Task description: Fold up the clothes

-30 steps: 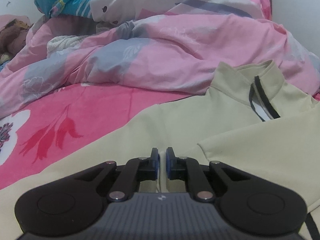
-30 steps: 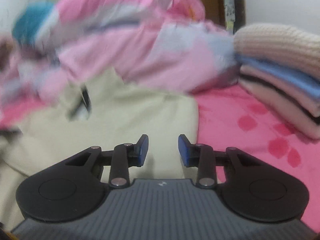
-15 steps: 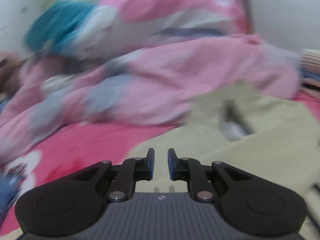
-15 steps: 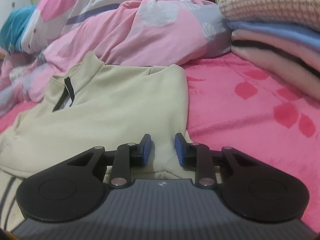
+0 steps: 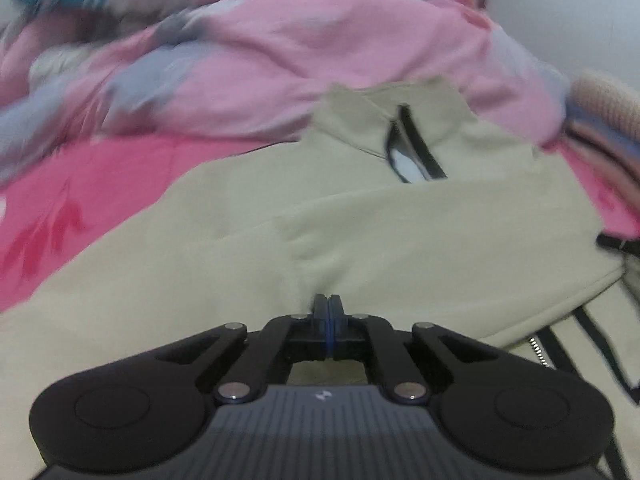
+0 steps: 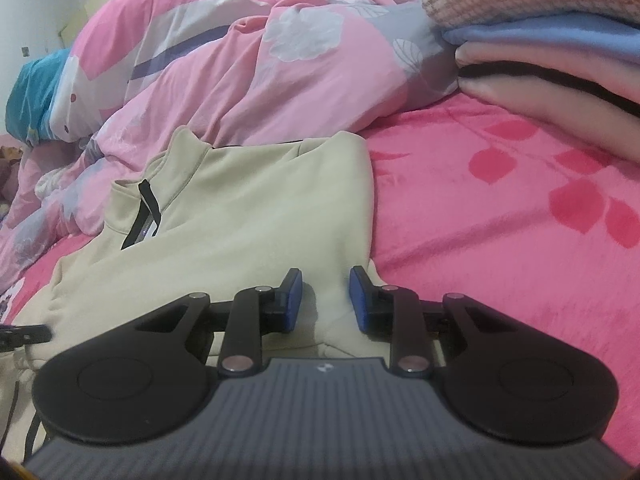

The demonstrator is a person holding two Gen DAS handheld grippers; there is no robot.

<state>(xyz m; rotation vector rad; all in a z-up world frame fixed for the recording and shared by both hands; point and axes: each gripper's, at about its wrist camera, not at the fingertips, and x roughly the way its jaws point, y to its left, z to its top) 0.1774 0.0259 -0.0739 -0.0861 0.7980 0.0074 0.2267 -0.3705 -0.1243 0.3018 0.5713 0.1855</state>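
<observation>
Pinching a fold of the beige pullover with our left hand-held gripper, we have its jaws fully closed after just closing, and the cloth puckers right at the tips, so it looks caught between the pads. Our right hand-held gripper stands partly open, straddling a raised ridge of the same pullover near its right-hand edge; the pads do not seem to press on the cloth yet.

The pullover lies flat on the pink bed sheet, spreading ahead of both hand-held grippers, its zip collar at the far end against the rumpled pink duvet. A stack of folded clothes sits well ahead and to the right of our right hand-held gripper.

To do this step well, we judge that the right side should close on the ridge before either hand lifts, so that both corners rise together. We should take only the layers we mean to fold, keep the hem taut between the two hands, and carry it forward toward the collar in one level sweep. Lifting unevenly would likely skew the crease or drag the whole garment along the sheet.
</observation>
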